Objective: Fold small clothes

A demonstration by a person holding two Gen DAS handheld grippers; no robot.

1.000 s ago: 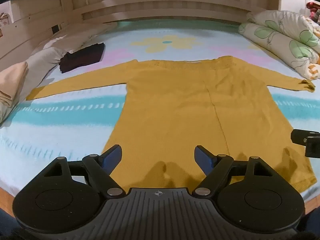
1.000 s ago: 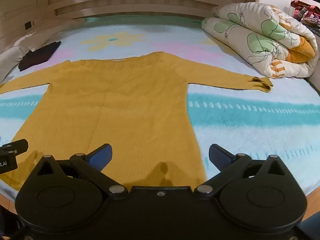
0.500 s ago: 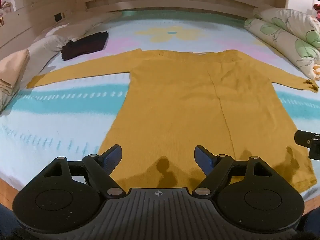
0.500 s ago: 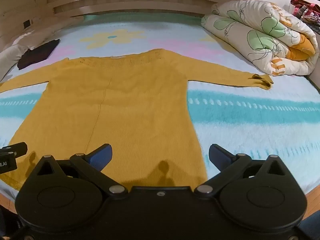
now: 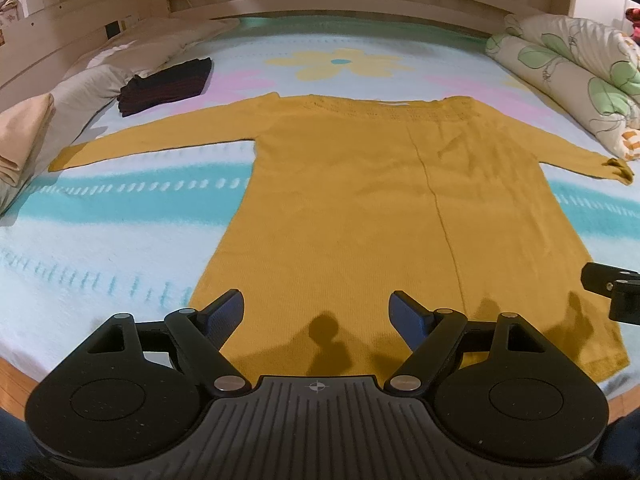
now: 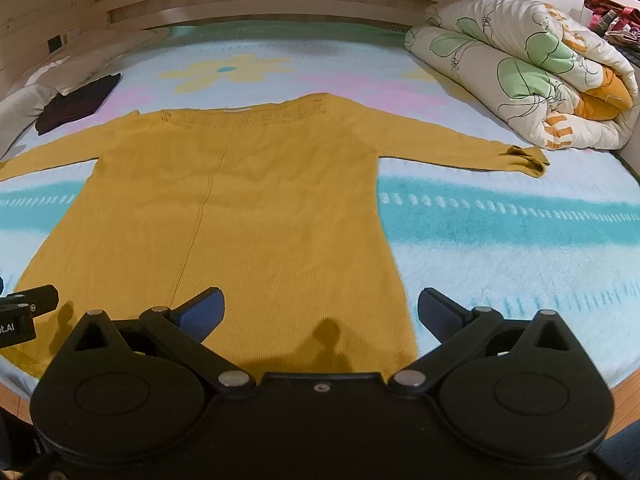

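A mustard-yellow long-sleeved sweater (image 5: 360,208) lies flat on the bed, both sleeves spread out sideways, neckline at the far side, hem towards me. It also shows in the right wrist view (image 6: 248,208). My left gripper (image 5: 318,312) is open and empty, above the hem at the sweater's lower left. My right gripper (image 6: 320,312) is open and empty, above the hem at the lower right corner. Each gripper's edge shows in the other's view, the right gripper (image 5: 616,288) and the left gripper (image 6: 24,308).
The bed has a pale blue blanket (image 5: 100,240) with teal stripes and a flower print. A folded dark garment (image 5: 166,86) lies at the far left beside pillows (image 5: 72,92). A rolled floral quilt (image 6: 520,76) sits at the far right. The wooden headboard (image 5: 320,0) is behind.
Both grippers have risen and pulled back a little, so the sweater appears farther and more fully in view. The sweater has not moved, and both grippers stay open.
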